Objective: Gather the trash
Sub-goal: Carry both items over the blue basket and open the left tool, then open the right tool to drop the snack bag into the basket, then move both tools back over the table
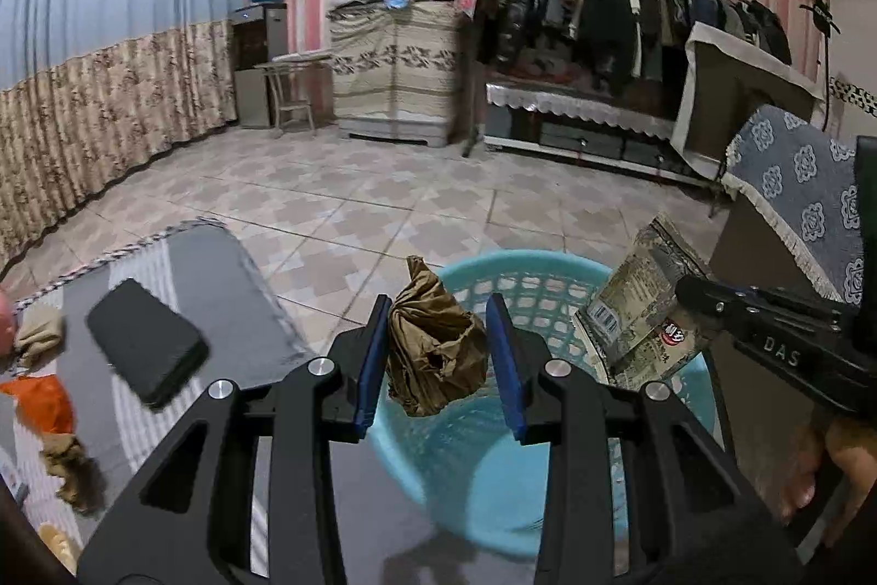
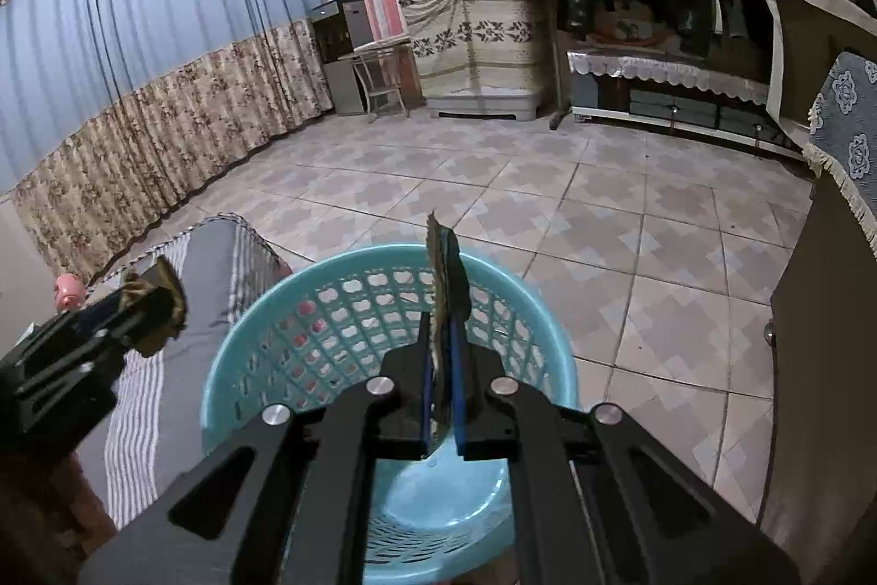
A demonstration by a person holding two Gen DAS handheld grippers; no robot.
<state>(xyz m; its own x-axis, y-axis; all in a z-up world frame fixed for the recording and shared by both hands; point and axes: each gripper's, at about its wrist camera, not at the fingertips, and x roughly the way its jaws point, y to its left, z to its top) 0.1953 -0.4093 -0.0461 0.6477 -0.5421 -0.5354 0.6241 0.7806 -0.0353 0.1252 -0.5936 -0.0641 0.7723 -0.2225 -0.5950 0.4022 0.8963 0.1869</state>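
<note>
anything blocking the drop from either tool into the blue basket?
Nothing visible. The left tool has the brown crumpled bag between its fingers, over the basket. The right tool pinches the flat packet above the same open basket, whose bottom looks bare.
</note>
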